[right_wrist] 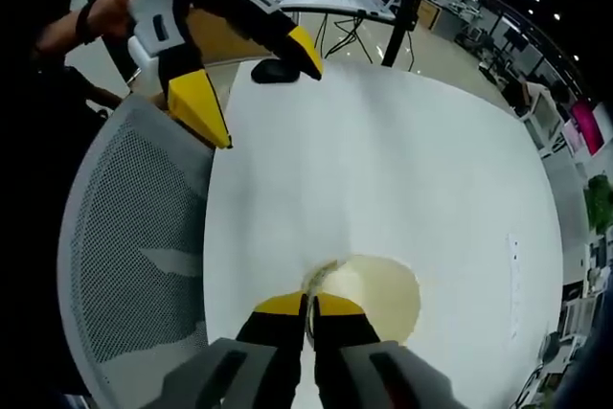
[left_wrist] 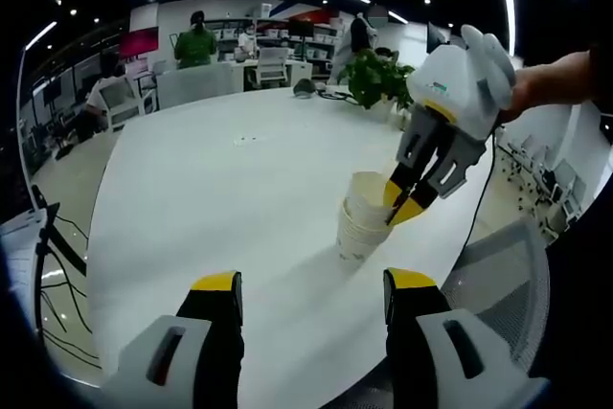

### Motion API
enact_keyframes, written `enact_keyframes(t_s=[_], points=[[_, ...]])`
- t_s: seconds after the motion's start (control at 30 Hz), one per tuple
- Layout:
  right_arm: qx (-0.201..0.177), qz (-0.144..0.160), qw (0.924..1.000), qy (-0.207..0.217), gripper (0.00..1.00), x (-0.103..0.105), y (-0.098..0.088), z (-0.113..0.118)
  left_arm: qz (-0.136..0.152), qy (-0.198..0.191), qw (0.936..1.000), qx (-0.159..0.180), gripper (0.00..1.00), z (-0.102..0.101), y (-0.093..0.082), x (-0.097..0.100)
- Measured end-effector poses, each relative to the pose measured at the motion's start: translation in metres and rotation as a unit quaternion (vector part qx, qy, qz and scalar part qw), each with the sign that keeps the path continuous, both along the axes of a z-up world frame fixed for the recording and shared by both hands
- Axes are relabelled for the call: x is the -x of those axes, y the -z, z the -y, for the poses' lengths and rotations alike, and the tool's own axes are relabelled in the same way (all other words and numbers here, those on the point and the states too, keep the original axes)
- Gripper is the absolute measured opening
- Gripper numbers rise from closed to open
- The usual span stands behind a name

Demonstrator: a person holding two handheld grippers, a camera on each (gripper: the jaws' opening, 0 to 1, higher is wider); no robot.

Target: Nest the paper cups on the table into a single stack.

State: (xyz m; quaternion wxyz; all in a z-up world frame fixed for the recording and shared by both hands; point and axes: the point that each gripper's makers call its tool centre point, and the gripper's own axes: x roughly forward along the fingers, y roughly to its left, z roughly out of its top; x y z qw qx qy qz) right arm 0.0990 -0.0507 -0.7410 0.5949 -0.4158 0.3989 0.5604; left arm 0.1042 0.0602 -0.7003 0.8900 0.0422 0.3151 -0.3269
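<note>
Yellow-tipped jaws of the left gripper (left_wrist: pixel 311 294) rise from the bottom of the left gripper view, spread wide with nothing between them, poised above the near edge of the white table (left_wrist: pixel 220 189). Just beyond them stands the stack of paper cups (left_wrist: pixel 362 222), near the table's right edge. The right gripper (left_wrist: pixel 407 200) reaches down onto it from the upper right, held by a hand (left_wrist: pixel 551 83), its jaws pinched on the rim of the top paper cup (left_wrist: pixel 369 189). In the right gripper view, the same jaws are nearly closed on that rim, the cup's cream interior open beside them. A grey mesh chair (right_wrist: pixel 124 265) sits at the table's edge. No writing is legible on the cups or grippers.
</note>
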Motion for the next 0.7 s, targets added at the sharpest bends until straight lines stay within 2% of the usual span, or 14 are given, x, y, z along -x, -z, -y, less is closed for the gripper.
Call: enact_keyframes(t_s=[0.47, 0.63, 0.7], points=[[-0.008, -0.002, 1.0, 0.004, 0.03, -0.0014, -0.0008, 0.0, -0.002, -0.002, 1.0, -0.002, 0.58, -0.0013, 0.0011, -0.0031], [-0.029, 0.004, 0.9993, 0.025, 0.07, -0.006, -0.0029, 0.0039, -0.004, 0.001, 1.0, -0.003, 0.59, 0.0005, 0.0044, -0.004], [-0.048, 0.005, 0.9977, 0.047, 0.09, -0.0081, -0.0049, 0.0043, -0.005, 0.002, 1.0, -0.004, 0.59, 0.0019, 0.0049, -0.0036]])
